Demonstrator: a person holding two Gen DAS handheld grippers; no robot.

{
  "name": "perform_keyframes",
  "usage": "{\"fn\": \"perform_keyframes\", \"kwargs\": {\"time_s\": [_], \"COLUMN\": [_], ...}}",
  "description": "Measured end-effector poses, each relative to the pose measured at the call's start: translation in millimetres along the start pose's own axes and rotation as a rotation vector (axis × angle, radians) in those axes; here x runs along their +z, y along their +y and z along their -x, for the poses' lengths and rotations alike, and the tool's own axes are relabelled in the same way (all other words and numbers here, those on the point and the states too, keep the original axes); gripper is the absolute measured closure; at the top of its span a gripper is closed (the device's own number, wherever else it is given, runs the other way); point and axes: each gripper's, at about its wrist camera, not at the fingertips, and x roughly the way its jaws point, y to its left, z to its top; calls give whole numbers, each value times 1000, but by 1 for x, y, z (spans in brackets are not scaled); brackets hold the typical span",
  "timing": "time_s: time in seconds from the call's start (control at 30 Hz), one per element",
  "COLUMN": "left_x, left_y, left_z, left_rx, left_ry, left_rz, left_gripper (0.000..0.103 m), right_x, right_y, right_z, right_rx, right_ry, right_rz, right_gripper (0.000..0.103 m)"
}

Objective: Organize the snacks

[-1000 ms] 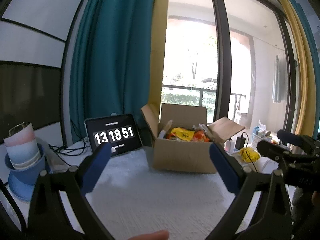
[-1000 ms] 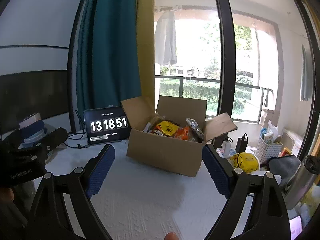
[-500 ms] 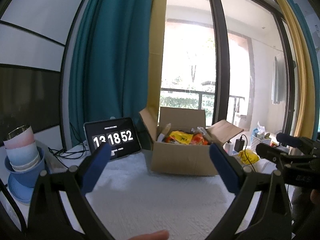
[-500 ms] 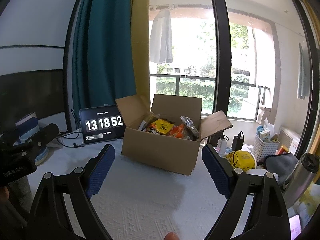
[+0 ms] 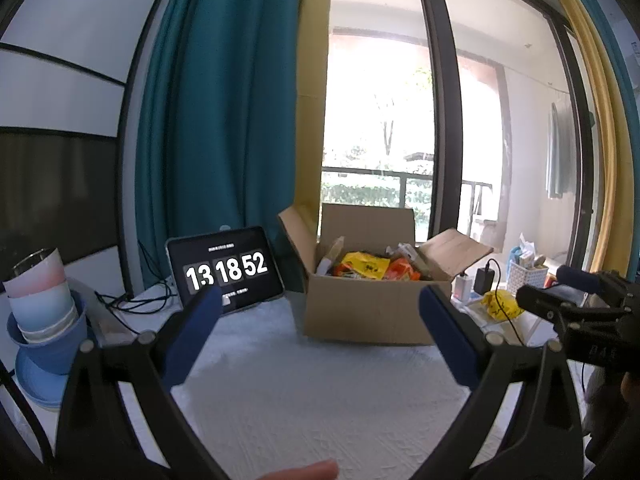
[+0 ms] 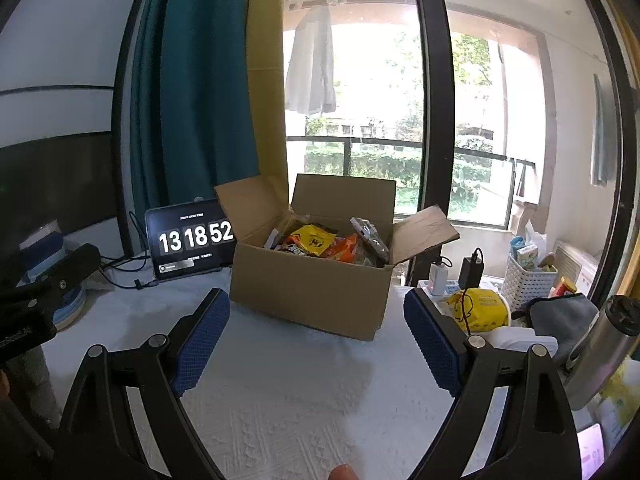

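An open cardboard box (image 5: 360, 312) (image 6: 316, 292) stands on the white textured table top, flaps spread. Inside lie several snack packets, a yellow one (image 5: 366, 266) (image 6: 312, 240) and orange ones (image 6: 344, 250) on top. My left gripper (image 5: 320, 320) hovers open over the table, well short of the box, with nothing between its blue pads. My right gripper (image 6: 316, 328) is likewise open and empty, its pads framing the box front. The right gripper's black body (image 5: 576, 320) shows at the right of the left wrist view.
A tablet showing 13 18 52 (image 5: 226, 270) (image 6: 188, 240) leans left of the box, cables behind it. Stacked cups and blue bowls (image 5: 44, 320) sit far left. To the right lie chargers (image 6: 472, 268), a yellow bag (image 6: 480, 308), a white basket (image 6: 528, 280), a grey cloth and a steel flask (image 6: 604, 344).
Both views tilted slightly upward, so the box and tablet sit lower in frame. The tablet display went from 51 to 52. Both grippers stayed open.
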Motion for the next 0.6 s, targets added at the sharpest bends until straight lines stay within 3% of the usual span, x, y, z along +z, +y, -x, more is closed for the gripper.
{"fn": "perform_keyframes", "kwargs": {"time_s": [0.6], "left_x": [-1], "left_y": [-2], "left_z": [-1], "left_rx": [-2], "left_ry": [-1], "left_rz": [-1], "left_gripper": [3], "right_x": [1], "right_y": [0], "right_z": [-3], "right_rx": [4], "right_ry": [2], "right_rz": [0], "right_gripper": [12]}}
